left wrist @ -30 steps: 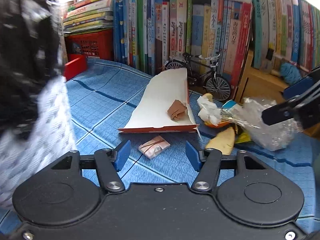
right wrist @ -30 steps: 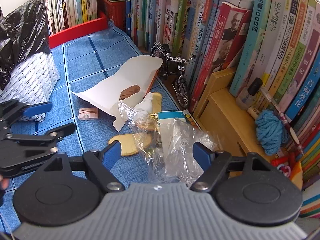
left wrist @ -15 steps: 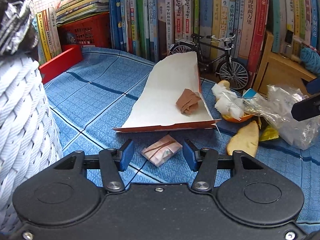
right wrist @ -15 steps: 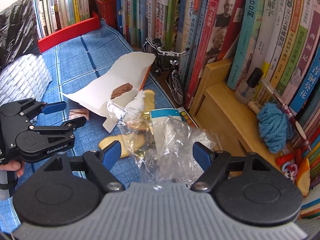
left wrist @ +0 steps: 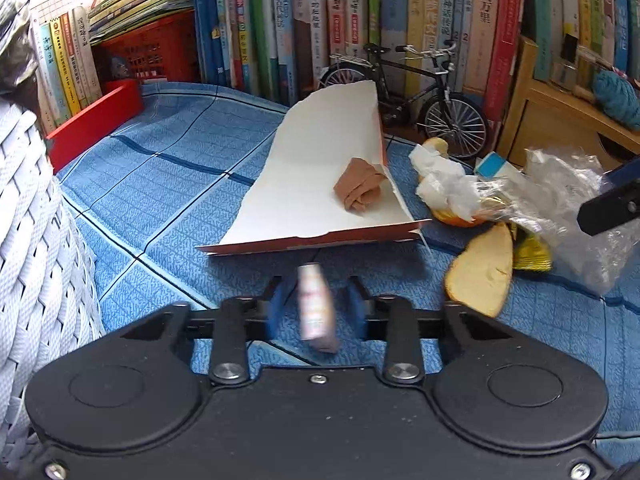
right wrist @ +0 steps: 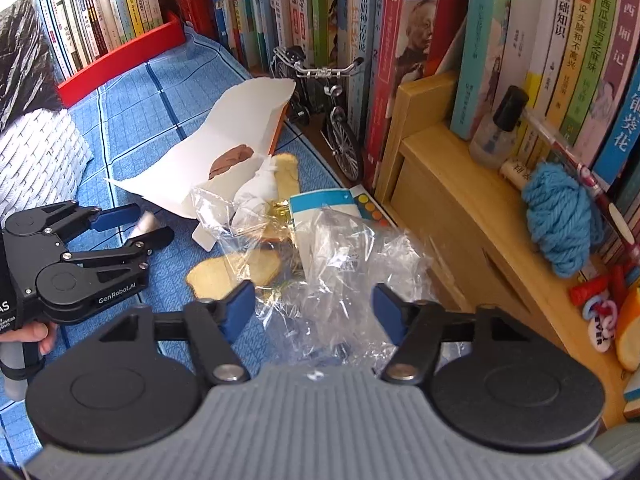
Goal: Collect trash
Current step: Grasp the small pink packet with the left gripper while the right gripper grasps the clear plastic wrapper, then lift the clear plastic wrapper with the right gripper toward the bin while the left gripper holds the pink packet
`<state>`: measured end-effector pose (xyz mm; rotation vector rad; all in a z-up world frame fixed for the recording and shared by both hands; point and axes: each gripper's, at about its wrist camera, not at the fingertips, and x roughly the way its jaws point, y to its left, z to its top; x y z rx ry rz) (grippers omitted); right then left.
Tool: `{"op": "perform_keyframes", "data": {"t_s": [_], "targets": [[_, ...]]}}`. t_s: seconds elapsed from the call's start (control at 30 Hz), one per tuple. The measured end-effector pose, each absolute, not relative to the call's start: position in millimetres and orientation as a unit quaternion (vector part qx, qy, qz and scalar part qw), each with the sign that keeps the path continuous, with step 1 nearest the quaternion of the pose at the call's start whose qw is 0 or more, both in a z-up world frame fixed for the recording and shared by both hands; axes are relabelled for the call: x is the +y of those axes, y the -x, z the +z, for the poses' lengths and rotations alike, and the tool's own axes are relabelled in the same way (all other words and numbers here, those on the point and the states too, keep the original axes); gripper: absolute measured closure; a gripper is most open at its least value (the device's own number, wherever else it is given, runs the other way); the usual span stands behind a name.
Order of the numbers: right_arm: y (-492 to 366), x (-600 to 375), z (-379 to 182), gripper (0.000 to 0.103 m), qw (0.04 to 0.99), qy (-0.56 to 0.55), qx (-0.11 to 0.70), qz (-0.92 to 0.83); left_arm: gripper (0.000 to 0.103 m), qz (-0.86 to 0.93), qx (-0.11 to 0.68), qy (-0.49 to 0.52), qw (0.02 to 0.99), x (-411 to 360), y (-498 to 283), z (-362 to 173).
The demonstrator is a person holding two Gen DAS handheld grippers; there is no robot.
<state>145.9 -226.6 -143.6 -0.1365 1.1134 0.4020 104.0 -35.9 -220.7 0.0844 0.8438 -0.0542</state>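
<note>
**Pink-and-white wrapper between the left jaws; clear film at the right**

Pink-and-white folded wrapper (left wrist: 316, 306): small, blurred, standing on edge between the blue pads of the left gripper (left wrist: 316, 308). The jaws have just been closing on it; a narrow gap shows on both sides, so whether the pads press it cannot be told. From the right wrist view the same gripper (right wrist: 138, 224) shows a pale scrap at its tips.

Clear plastic film (right wrist: 348, 272): crumpled, lying on the blue checked cloth (left wrist: 160, 184) just beside the wooden shelf unit (right wrist: 452, 200). The right gripper (right wrist: 314, 308) hangs over it, jaws partly spread and just closing, film between them, pads not seen pressing it.

Adjacent litter, between the two grippers:
- torn white card with an orange edge (left wrist: 320, 176), lying flat, carrying a brown crumpled scrap (left wrist: 360, 190);
- white crumpled tissue (left wrist: 440, 180), touching the film;
- two pale peel-like pieces (left wrist: 480, 280), one partly under the film;
- gold foil (left wrist: 530, 252) and a teal-and-white card (right wrist: 328, 208), under the film's edge.

Surroundings:
- model bicycle (left wrist: 416, 96) upright behind the card, against a row of books (left wrist: 320, 20);
- white woven basket (left wrist: 36, 240) with a black liner at far left, close beside the left gripper;
- red tray (left wrist: 96, 124) behind it;
- blue yarn ball (right wrist: 560, 220) and small bottle (right wrist: 496, 128) on the shelf unit.

A hand (right wrist: 34, 334) grips the left gripper's handle.
</note>
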Motion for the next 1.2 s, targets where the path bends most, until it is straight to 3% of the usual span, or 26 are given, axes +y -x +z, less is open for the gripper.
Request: {"op": "perform_keyframes", "data": {"t_s": [0.07,0.1,0.2,0.6,1.2], "targets": [[-146,-227,-143,0.056,0.827,0.062,0.527,0.187,0.092,-0.026,0.412,-0.047,0.91,-38,-103,-220],[-146,-227,-142,0.063,0.827,0.062,0.527,0.184,0.092,-0.025,0.412,-0.052,0.909,-39,-102,-219],[-146,-227,-137,0.066,0.829,0.061,0.524,0.186,0.092,-0.024,0.412,-0.056,0.909,-40,-98,-216],[-147,-213,-90,0.069,0.842,0.024,0.498,0.205,0.092,-0.047,0.367,-0.025,0.929,-39,-70,-162],[-153,-187,25,0.07,0.874,-0.05,0.422,0.234,0.092,-0.029,0.294,0.029,0.955,-18,-39,-17]]}}
